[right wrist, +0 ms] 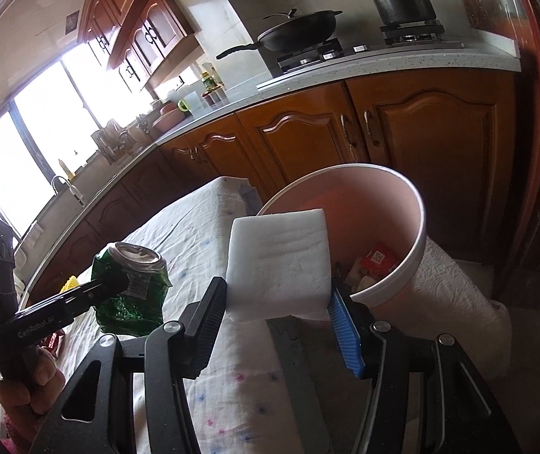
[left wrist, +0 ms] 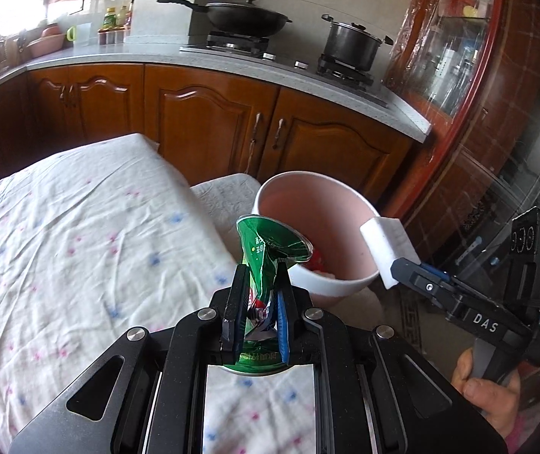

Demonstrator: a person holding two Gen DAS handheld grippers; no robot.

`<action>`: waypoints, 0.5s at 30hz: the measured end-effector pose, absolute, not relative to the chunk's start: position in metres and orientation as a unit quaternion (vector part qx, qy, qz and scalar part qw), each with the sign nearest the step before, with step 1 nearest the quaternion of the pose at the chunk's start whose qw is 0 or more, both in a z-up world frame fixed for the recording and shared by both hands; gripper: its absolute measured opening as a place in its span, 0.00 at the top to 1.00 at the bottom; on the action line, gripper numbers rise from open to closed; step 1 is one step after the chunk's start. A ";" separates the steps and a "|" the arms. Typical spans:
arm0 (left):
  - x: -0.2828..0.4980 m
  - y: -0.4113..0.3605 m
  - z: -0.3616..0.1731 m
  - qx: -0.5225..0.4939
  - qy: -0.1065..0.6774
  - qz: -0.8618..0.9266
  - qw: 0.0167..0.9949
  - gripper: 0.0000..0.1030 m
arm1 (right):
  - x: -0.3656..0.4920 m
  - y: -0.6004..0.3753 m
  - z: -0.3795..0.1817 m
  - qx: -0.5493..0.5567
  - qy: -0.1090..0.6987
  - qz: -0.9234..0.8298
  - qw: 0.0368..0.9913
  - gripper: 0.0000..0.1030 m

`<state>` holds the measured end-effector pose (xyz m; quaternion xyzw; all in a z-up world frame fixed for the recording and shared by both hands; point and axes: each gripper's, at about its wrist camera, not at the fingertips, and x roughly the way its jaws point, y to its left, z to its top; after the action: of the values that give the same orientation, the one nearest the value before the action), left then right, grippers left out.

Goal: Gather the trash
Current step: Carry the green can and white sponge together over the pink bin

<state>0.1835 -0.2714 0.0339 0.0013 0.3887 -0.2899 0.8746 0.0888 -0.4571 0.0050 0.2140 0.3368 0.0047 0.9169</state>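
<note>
A crushed green can (left wrist: 270,253) is pinched flat in my left gripper (left wrist: 261,283), held over the table's right edge just short of the pink bin (left wrist: 330,208). From the right wrist view the same can (right wrist: 133,283) hangs at the left, above the cloth. My right gripper (right wrist: 279,297) is shut on a white foam block (right wrist: 279,261), level with the rim of the pink bin (right wrist: 417,204). That block (left wrist: 387,244) shows in the left wrist view at the bin's right side. Red and white wrappers (right wrist: 375,261) lie at the bottom of the bin.
A table with a white dotted cloth (left wrist: 80,234) fills the left. The bin stands on a white-covered stool (right wrist: 455,287) beside it. Behind are wooden cabinets (left wrist: 201,113), a counter with a wok (left wrist: 247,15) and a pot (left wrist: 353,43), and a red glass-fronted cupboard (left wrist: 497,94) at right.
</note>
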 end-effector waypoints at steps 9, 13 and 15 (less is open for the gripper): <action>0.202 -0.307 0.041 0.015 0.387 -0.308 0.869 0.89 | 0.100 -0.478 0.006 0.212 0.342 -0.016 0.915 0.46; 0.211 -0.325 0.042 0.025 0.386 -0.312 0.868 0.89 | 0.108 -0.487 0.007 0.211 0.344 -0.021 0.915 0.46; 0.215 -0.332 0.041 0.028 0.388 -0.314 0.866 0.89 | 0.112 -0.491 0.007 0.210 0.347 -0.023 0.914 0.46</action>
<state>0.2147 -0.3322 0.0410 0.0283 0.3884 -0.3140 0.8659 0.1124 -0.4910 0.0067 0.2096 0.3467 -0.0234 0.9140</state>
